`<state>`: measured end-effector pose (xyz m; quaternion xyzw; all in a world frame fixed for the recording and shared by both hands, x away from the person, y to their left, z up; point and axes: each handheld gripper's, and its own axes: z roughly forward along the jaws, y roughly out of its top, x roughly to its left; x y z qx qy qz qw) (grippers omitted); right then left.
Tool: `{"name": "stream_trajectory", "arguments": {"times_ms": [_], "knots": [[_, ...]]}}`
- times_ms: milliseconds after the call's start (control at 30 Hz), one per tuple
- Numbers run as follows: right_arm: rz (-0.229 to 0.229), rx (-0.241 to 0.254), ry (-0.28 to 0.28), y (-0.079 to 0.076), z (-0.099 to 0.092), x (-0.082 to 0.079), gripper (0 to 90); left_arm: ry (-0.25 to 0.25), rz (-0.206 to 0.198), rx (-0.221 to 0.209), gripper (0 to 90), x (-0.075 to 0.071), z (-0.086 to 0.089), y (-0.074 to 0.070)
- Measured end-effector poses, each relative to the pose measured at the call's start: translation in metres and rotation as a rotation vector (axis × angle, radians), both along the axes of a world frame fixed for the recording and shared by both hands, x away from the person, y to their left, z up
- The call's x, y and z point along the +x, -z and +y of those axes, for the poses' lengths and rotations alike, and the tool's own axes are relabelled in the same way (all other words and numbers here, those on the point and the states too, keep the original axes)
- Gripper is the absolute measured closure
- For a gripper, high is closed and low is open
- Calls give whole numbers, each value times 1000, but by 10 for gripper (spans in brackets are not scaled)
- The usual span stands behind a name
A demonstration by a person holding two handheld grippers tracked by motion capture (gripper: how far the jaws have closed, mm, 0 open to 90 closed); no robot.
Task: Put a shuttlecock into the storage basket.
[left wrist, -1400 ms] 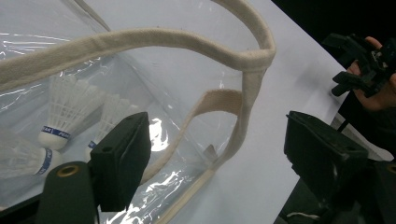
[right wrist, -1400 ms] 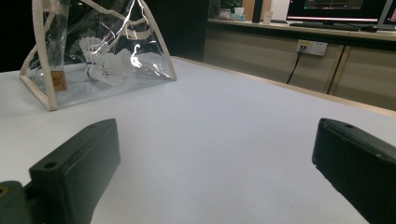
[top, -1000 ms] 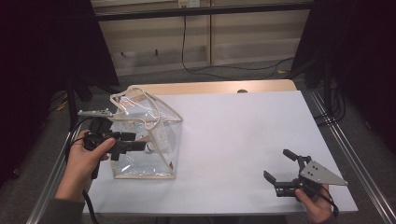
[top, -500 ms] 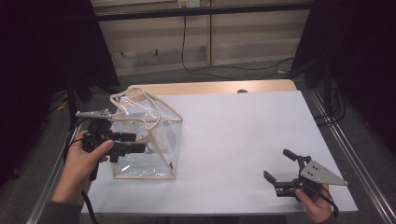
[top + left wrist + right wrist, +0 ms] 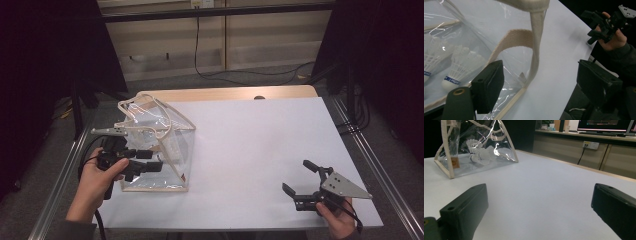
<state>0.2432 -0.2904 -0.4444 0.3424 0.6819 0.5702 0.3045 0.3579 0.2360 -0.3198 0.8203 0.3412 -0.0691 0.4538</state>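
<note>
A clear plastic bag (image 5: 165, 135) with cream trim and cream straps stands at the table's left and holds white shuttlecocks (image 5: 461, 66). My left gripper (image 5: 150, 161) is at the bag's near left side. Its jaws stand apart and have just been opening. One cream strap (image 5: 535, 50) hangs between them with neither pad pressing on it. My right gripper (image 5: 296, 176) rests open near the front right corner, nothing between its jaws, pointing across the table at the bag (image 5: 474, 147). The right gripper (image 5: 600, 25) and its hand also appear far off in the left gripper view.
The white table top (image 5: 260, 135) has a wooden strip (image 5: 225, 93) along its far edge and metal rails on both sides. Cables (image 5: 240, 75) lie on the floor beyond it. A low counter with monitors (image 5: 604, 125) stands behind the table.
The left hand has shifted only slightly at the bag's side, and its jaws look a little wider. The bag and the right gripper have stayed where they were.
</note>
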Motion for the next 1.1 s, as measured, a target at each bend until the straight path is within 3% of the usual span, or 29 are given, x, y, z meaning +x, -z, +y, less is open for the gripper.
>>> {"name": "stream_trajectory", "arguments": {"times_ms": [833,1100], "knots": [[1,2,3,0,0,-1,7,-5,-8,2,183,-9,1,18],[0,3,1,-1,0,-1,7,-7,-2,-18,180,-11,4,26]]}}
